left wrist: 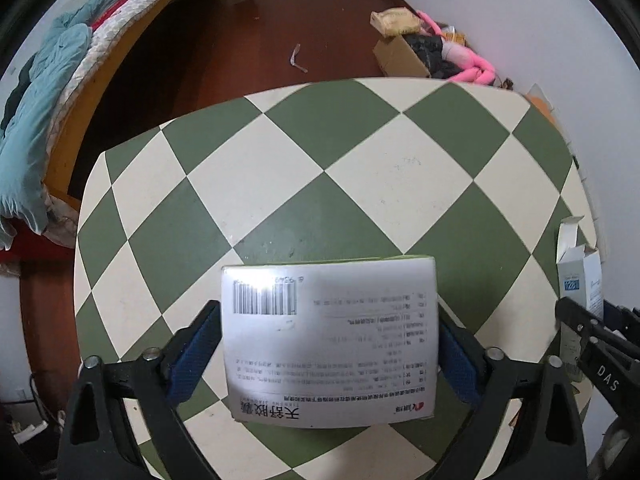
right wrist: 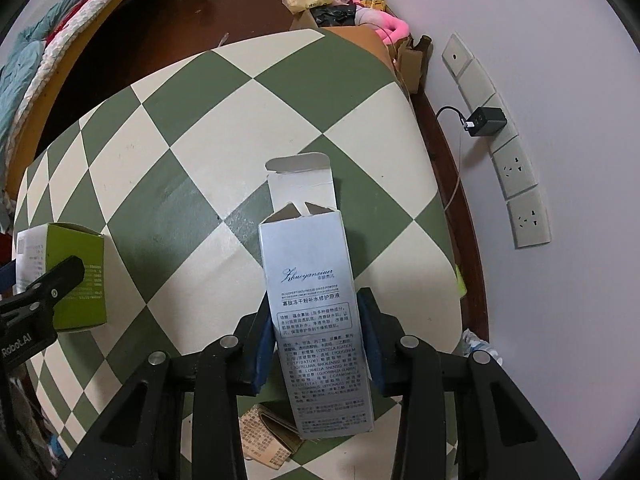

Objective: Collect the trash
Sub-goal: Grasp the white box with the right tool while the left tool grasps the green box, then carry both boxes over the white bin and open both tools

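Observation:
A white box with a barcode and green sides (left wrist: pixel 328 340) rests on the checked table (left wrist: pixel 320 184). My left gripper (left wrist: pixel 329 308) is shut on it, a blue pad against each side. The right wrist view shows the same box (right wrist: pixel 76 264) at the far left, with a left finger (right wrist: pixel 52 284) in front of it. My right gripper (right wrist: pixel 316 300) is shut on a tall silver carton (right wrist: pixel 316 320) whose top flap stands open, held over the table. That carton (left wrist: pixel 580 276) and the right gripper (left wrist: pixel 592 344) appear at the right edge of the left wrist view.
A crumpled brown printed paper (right wrist: pixel 268 436) lies on the table under the silver carton. A bed with blue bedding (left wrist: pixel 44 120) stands to the left. On the floor are a cardboard box of pink things (left wrist: pixel 432 52) and a scrap (left wrist: pixel 296 58). Wall sockets with a charger (right wrist: pixel 486 120) are on the right.

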